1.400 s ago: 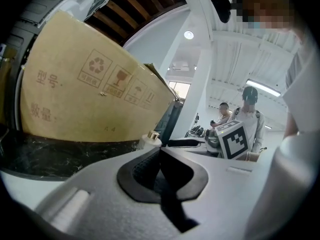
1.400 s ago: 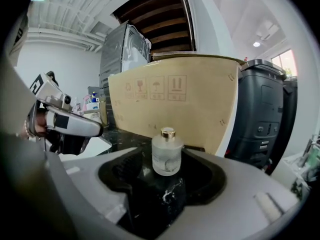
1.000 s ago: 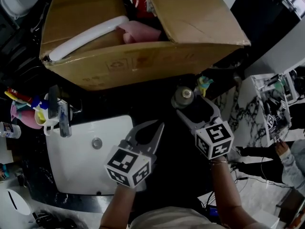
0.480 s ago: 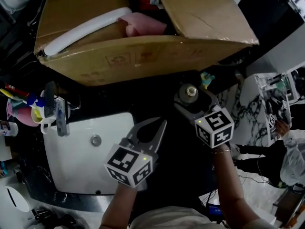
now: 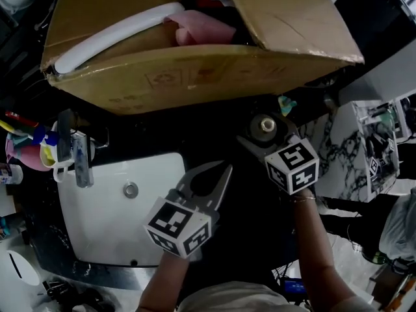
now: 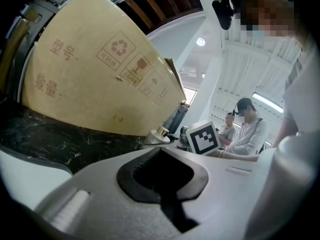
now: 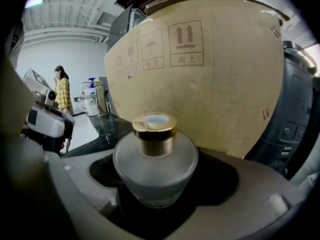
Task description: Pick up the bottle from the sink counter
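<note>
As its jaws have just been opening, the right hand-held gripper (image 5: 266, 132) is held wide around a frosted, gold-collared glass bottle (image 7: 154, 156); the left hand-held gripper (image 5: 223, 171) is closed.

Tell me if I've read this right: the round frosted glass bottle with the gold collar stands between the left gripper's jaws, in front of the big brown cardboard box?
Not quite: the round frosted glass bottle with the gold collar stands between the jaws of the right gripper, which have just been opening, in front of the big brown cardboard box. The right gripper view shows it.
</note>
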`<state>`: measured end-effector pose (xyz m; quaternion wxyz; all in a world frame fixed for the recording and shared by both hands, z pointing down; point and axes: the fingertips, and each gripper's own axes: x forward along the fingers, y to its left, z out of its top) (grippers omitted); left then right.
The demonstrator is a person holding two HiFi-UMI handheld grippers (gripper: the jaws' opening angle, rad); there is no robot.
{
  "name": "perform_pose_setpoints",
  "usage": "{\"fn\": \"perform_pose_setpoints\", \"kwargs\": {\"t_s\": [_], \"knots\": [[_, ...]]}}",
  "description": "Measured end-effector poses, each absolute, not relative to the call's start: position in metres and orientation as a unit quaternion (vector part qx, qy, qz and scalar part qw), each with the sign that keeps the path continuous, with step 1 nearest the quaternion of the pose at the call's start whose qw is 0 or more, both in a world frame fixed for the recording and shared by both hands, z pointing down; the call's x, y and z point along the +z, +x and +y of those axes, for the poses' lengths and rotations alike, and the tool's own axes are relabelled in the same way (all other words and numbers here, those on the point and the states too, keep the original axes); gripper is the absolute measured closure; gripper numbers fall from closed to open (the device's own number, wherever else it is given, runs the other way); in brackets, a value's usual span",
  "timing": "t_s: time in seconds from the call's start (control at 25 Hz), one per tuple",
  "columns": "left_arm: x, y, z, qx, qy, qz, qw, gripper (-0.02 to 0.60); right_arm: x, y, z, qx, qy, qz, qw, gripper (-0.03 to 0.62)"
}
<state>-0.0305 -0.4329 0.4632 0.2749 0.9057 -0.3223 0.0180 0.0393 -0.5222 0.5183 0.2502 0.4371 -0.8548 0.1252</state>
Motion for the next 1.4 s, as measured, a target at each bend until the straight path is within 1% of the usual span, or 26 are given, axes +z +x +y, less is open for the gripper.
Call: {"fn": "perform_pose_setpoints", "kwargs": {"t_s": [0.44, 0.56, 0.64, 1.0, 1.4], "knots": [[0.47, -0.037, -0.437, 0.021, 0.9, -0.333, 0.28, 0.575, 0.525, 0.035, -0.525, 0.128, 0.427, -0.851, 0.276, 0.207], [0.475, -0.035, -0.435, 0.029, 0.9, -0.329, 0.284, 0.575, 0.526, 0.033, -0.524, 0.117, 0.42, -0.854, 0.284, 0.246], [0.476, -0.034, -0.434, 0.031, 0.9, -0.329, 0.284, 0.575, 0.526, 0.033, -0.524, 0.117, 0.422, -0.853, 0.284, 0.249], [0.474, -0.032, -0.429, 0.03, 0.904, -0.321, 0.281, 0.575, 0.525, 0.035, -0.515, 0.142, 0.437, -0.838, 0.295, 0.253], [0.466, -0.034, -0.421, 0.033, 0.907, -0.319, 0.272, 0.575, 0.522, 0.037, -0.483, 0.162, 0.439, -0.836, 0.286, 0.253]]}}
